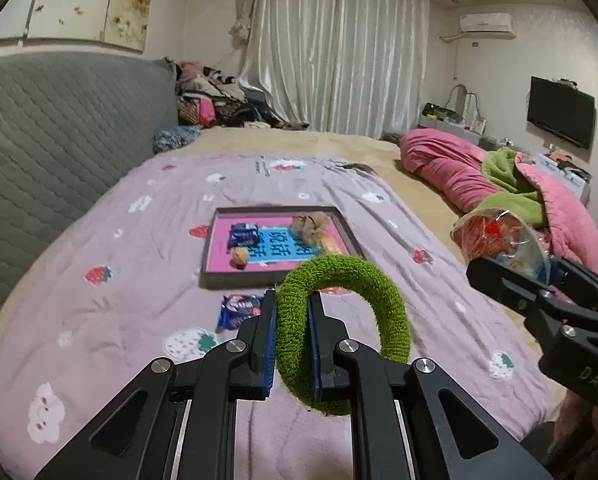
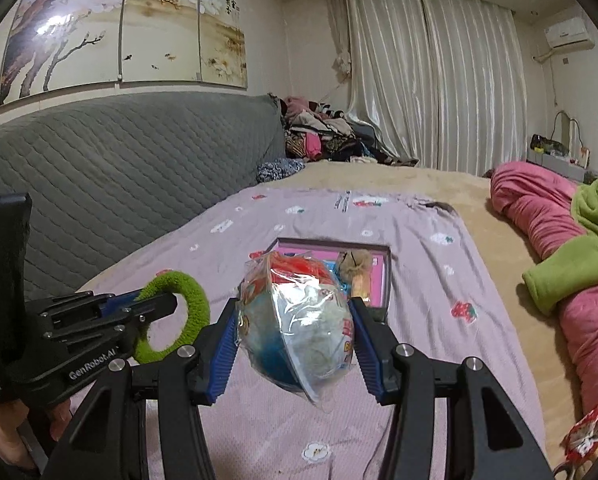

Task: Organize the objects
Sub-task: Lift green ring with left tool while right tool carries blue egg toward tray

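Note:
My left gripper [image 1: 292, 300] is shut on a fuzzy green ring [image 1: 383, 300] and holds it above the bed; the ring also shows in the right wrist view [image 2: 195, 300]. My right gripper [image 2: 293, 306] is shut on a clear plastic bag with a toy inside [image 2: 299, 320], held above the bedspread; the bag also shows in the left wrist view [image 1: 499, 236]. Ahead lies a shallow grey tray [image 1: 211, 256] with a pink and blue bottom, holding a blue snack packet [image 1: 243, 234], a small round ball [image 1: 241, 257] and a furry brown item [image 1: 313, 226].
A blue snack packet [image 1: 239, 310] lies on the purple bedspread [image 1: 139, 280] just before the tray. A pink and green quilt [image 1: 499, 176] is bunched at the right. A grey padded headboard [image 1: 59, 128] runs along the left. A red wrapper [image 2: 583, 436] lies at the bed's right edge.

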